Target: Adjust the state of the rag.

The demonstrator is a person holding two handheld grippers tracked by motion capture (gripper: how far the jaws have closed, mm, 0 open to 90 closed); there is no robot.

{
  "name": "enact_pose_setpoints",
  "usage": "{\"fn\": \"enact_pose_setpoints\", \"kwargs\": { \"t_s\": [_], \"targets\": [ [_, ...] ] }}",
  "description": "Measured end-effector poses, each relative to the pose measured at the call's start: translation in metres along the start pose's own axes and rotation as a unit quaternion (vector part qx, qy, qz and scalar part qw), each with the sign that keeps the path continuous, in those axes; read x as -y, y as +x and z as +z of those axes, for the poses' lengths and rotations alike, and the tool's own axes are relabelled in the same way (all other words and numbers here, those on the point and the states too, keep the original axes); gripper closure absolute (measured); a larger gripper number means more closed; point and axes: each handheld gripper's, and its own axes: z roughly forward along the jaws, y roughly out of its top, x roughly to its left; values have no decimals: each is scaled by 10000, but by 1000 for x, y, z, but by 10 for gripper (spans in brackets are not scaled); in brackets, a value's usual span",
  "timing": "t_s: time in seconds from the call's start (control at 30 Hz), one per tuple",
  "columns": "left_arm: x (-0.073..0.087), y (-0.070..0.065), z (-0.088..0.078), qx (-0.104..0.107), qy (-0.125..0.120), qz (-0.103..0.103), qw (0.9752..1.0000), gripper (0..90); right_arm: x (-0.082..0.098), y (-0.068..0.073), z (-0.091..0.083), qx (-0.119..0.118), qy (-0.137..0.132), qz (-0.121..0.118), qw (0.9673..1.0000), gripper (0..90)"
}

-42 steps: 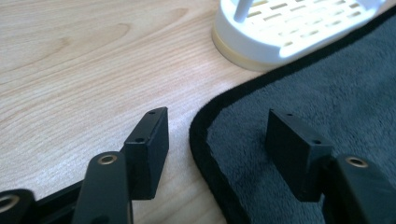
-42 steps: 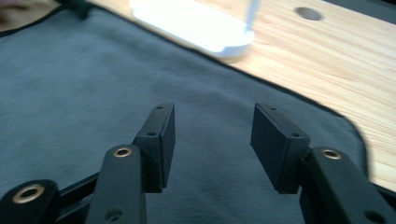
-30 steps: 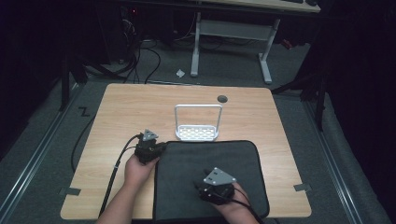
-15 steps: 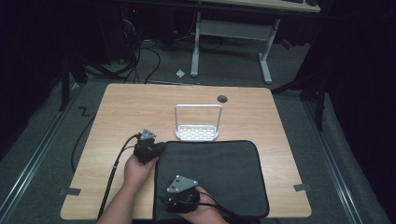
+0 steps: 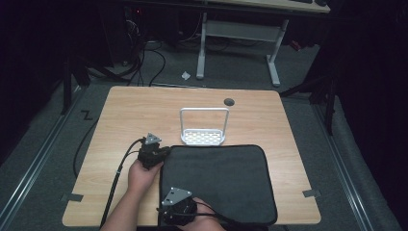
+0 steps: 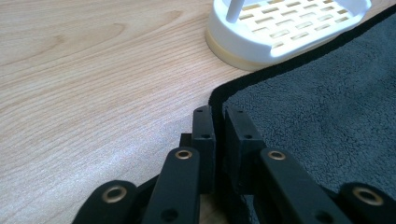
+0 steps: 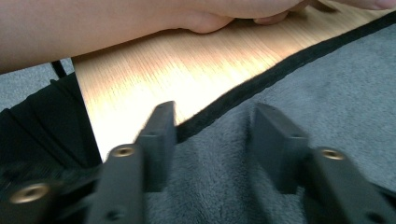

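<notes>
Now the left gripper (image 5: 153, 154) sits at the mat's (image 5: 226, 183) far left corner, and in the left gripper view its jaws are pinched nearly together on the mat's black bound edge, the corner caught between the pads (image 6: 205, 135). The person's left hand (image 5: 142, 174) rests on the table (image 5: 134, 110) just beside the mat's left edge.

The right gripper (image 5: 177, 210) lies over the mat's near left corner. In the right gripper view its jaws stand partly apart and have just been closing; the mat's edge runs between them with grey pile under both fingers (image 7: 275, 144), but the pads do not yet press on it. Beyond that edge the same view shows bare wood and the person's left forearm (image 7: 93, 28).

The mat lies flat on the near half of the table, dark grey with a black border. Just past the mat's far edge, touching or nearly so, stands a white rack (image 5: 204, 130) with a slotted base and an upright hoop. Farther from the mat, a dark round hole (image 5: 229, 101) marks the tabletop.
</notes>
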Motion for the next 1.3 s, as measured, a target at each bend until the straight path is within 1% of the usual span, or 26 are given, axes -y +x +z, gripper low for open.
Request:
{"fn": "enact_pose_setpoints", "kwargs": {
  "t_s": [0.03, 0.07, 0.1, 0.13, 0.2, 0.27, 0.33, 0.47, 0.53, 0.57, 0.6, 0.63, 0.67, 0.7, 0.73, 0.77, 0.8, 0.83, 0.9, 1.03, 1.1, 1.13, 1.17, 1.23, 1.27, 1.3],
  "targets": [
    [0, 0, 0, 9, 4, -3, 10000, 827, 0, -1, -2, 49, 10, -11, 10000, 644],
    [0, 0, 0, 9, 4, -3, 10000, 828, 1, -1, -2, 67, -3, -63, 10000, 689],
    [0, 0, 0, 20, 10, 3, 10000, 829, 1, -1, -3, 61, 0, -208, 9998, 753],
    [0, 0, 0, 20, 10, 3, 10000, 829, 1, -1, -3, 61, 0, -208, 9998, 753],
    [0, 0, 0, 44, 7, 0, 10000, 830, 2, -2, -4, 91, -10, -294, 9995, 810],
    [0, 1, 0, 89, 10, -32, 10000, 831, 3, -5, -6, 69, 8, -295, 9995, 827],
    [0, 2, 0, 126, 9, -71, 9999, 834, 3, -8, -11, 131, -88, -291, 9995, 835],
    [0, 5, -1, 219, 11, -212, 9995, 843, 2, -13, -24, 211, -361, -267, 9988, 835],
    [-1, 6, -2, 339, -20, -370, 9987, 847, 0, -14, -33, 252, -506, -250, 9981, 835],
    [-1, 6, -2, 339, -20, -370, 9987, 849, 0, -14, -33, 252, -506, -250, 9981, 835],
    [-1, 5, -2, 375, -43, -414, 9984, 849, -1, -15, -38, 284, -627, -247, 9973, 835],
    [-2, 5, -3, 403, -77, -491, 9980, 850, -2, -15, -42, 302, -709, -253, 9967, 835],
    [-3, 4, -3, 523, -218, -698, 9959, 852, -5, -16, -49, 328, -843, -235, 9956, 834],
    [-3, 2, -4, 529, -349, -770, 9950, 853, -5, -16, -51, 352, -893, -234, 9951, 834],
    [-3, 2, -4, 529, -349, -770, 9950, 855, -6, -17, -53, 357, -951, -212, 9946, 834],
    [-4, 2, -4, 544, -435, -850, 9939, 855, -6, -17, -53, 357, -951, -212, 9946, 834],
    [-4, 2, -4, 573, -525, -974, 9922, 855, -7, -17, -55, 367, -991, -210, 9942, 835],
    [-3, 3, -7, 593, -699, -1217, 9883, 856, -8, -16, -56, 380, -1028, -228, 9937, 834],
    [-1, 6, -10, 584, -837, -1376, 9852, 858, -9, -13, -55, 387, -1056, -256, 9933, 835],
    [-1, 11, -17, 537, -927, -1389, 9845, 858, -14, -8, -51, 360, -1086, -318, 9929, 835],
    [2, 18, -27, 459, -991, -1417, 9839, 859, -22, -3, -46, 304, -1115, -363, 9926, 835],
    [2, 18, -27, 459, -991, -1417, 9839, 859, -25, -1, -43, 270, -1135, -372, 9925, 835],
    [4, 22, -33, 425, -1005, -1432, 9837, 859, -25, -1, -43, 270, -1135, -372, 9925, 835],
    [6, 30, -45, 319, -1037, -1427, 9838, 860, -35, 6, -39, 196, -1182, -440, 9918, 835],
    [9, 39, -61, 200, -1084, -1428, 9836, 860, -45, 12, -34, 102, -1248, -501, 9909, 835],
    [10, 42, -68, 148, -1124, -1436, 9831, 860, -50, 16, -32, 64, -1275, -553, 9903, 835]
  ]
}}
